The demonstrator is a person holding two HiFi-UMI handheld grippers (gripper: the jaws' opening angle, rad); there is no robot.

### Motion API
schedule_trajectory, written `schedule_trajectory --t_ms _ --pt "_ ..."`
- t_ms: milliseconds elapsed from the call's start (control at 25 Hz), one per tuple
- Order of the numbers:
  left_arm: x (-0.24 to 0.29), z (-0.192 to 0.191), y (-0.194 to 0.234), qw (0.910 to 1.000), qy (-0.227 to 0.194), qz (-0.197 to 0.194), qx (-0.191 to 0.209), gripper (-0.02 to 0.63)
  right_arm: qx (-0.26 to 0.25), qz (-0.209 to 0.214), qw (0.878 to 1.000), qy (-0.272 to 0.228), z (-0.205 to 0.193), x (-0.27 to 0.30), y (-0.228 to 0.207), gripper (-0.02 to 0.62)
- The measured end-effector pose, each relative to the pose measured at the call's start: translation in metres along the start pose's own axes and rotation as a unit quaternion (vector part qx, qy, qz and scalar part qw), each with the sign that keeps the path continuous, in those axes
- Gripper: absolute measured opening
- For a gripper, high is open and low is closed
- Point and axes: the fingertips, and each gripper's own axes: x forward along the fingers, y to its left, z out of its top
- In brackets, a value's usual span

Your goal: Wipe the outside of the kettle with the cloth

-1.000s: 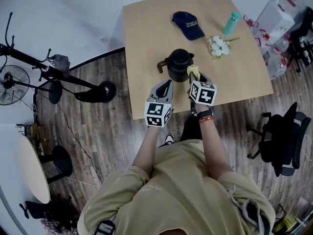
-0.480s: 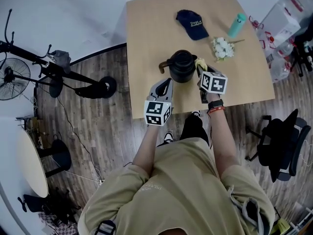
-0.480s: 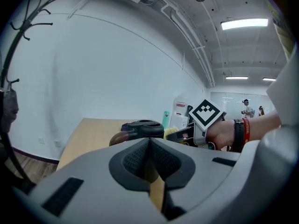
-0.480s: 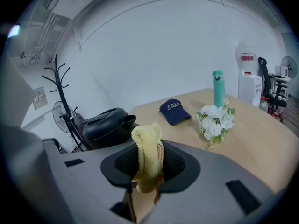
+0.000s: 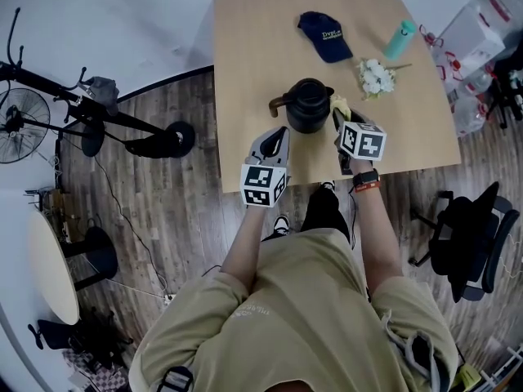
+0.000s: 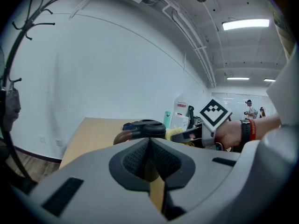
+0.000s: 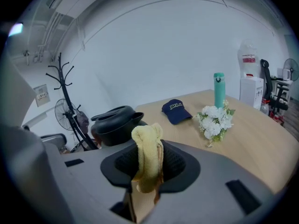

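- Pale wood table (image 5: pixel 261 55) on a dark plank floor (image 5: pixel 163 211).
- The black kettle (image 5: pixel 309 104) stands near the table's front edge.
- My right gripper (image 7: pixel 148 171) pinches the yellow cloth (image 7: pixel 145 148) beside the kettle.
- My left gripper (image 6: pixel 149 155) is closed, empty.

Light wood table (image 5: pixel 245 72) on a dark plank floor (image 5: pixel 163 219). White walls (image 6: pixel 117 69), ceiling strip lights (image 6: pixel 245 24) lit. Black office chair (image 5: pixel 462 239) off the table's right edge. Coat rack (image 5: pixel 176 140), fan (image 5: pixel 18 129) and round table (image 5: pixel 53 264) off its left edge.
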Motion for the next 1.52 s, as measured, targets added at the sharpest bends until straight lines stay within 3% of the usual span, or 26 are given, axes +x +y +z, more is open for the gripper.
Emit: schedule_trajectory --t_ms 240,640,1040,1360,1520 --pt "-0.016 -0.004 0.018 0.9999 -0.002 0.011 -0.006 0.02 -0.001 0.035 0.999 -0.008 -0.028 -0.036 0.062 0.117" --pt "-0.048 -0.005 0.045 0.9995 -0.002 0.031 0.001 0.02 -0.007 0.067 0.998 0.011 -0.06 0.005 0.151 0.117" --pt "-0.068 -0.009 0.068 0.999 0.001 0.044 -0.008 0.02 -0.002 -0.002 1.0 0.024 -0.06 0.049 0.162 0.118" --pt "-0.069 -0.014 0.075 0.9989 0.005 0.043 -0.016 0.02 -0.04 -0.06 0.997 0.029 -0.058 0.064 0.158 0.118" --pt "-0.068 -0.02 0.073 0.9989 0.011 0.042 -0.018 0.02 -0.015 -0.075 0.997 0.027 -0.063 0.062 0.149 0.118"
